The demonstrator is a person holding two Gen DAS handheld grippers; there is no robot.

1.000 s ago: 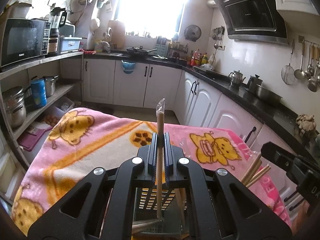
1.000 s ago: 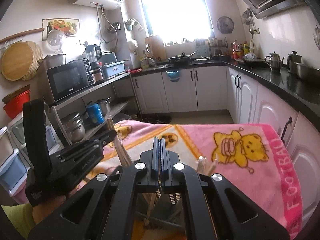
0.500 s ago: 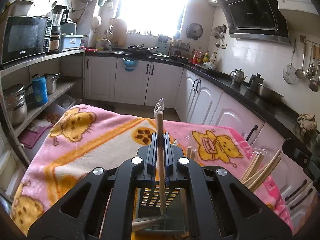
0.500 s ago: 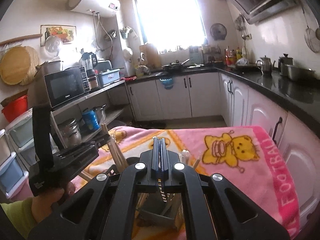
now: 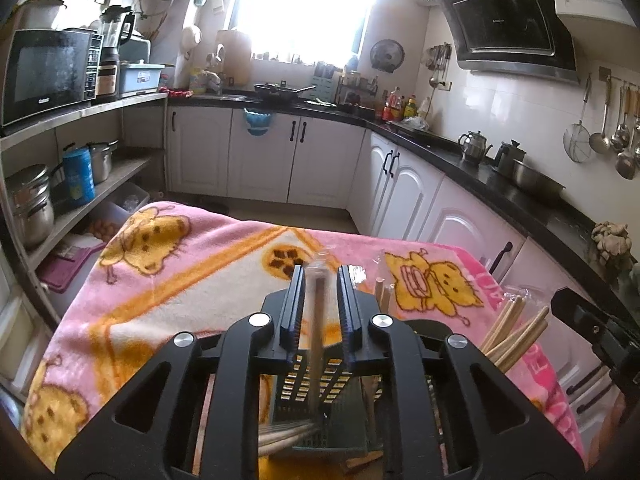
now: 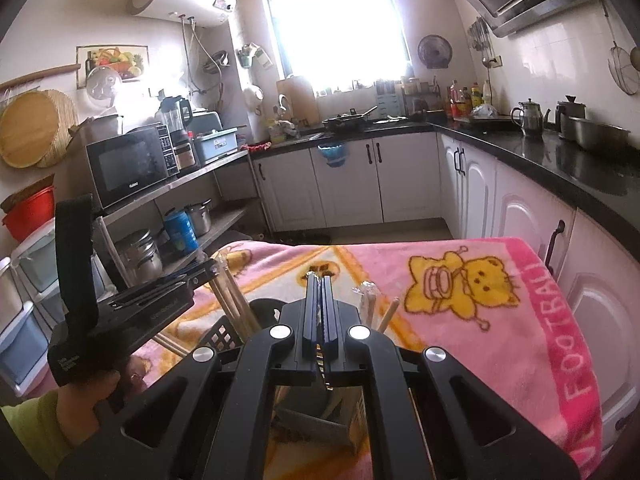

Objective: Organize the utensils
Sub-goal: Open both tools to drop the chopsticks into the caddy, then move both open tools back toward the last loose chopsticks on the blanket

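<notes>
Over the basket (image 5: 320, 392) we part the left gripper (image 5: 319, 312), releasing a wrapped chopstick (image 5: 317, 320); our right gripper (image 6: 319, 316) is clenched on something thin; several chopsticks (image 5: 512, 340) already stand inside.

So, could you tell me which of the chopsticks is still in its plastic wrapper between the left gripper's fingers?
The blurred upright chopstick in the open left gripper, above the basket; the bare chopsticks stand off to the right.
</notes>
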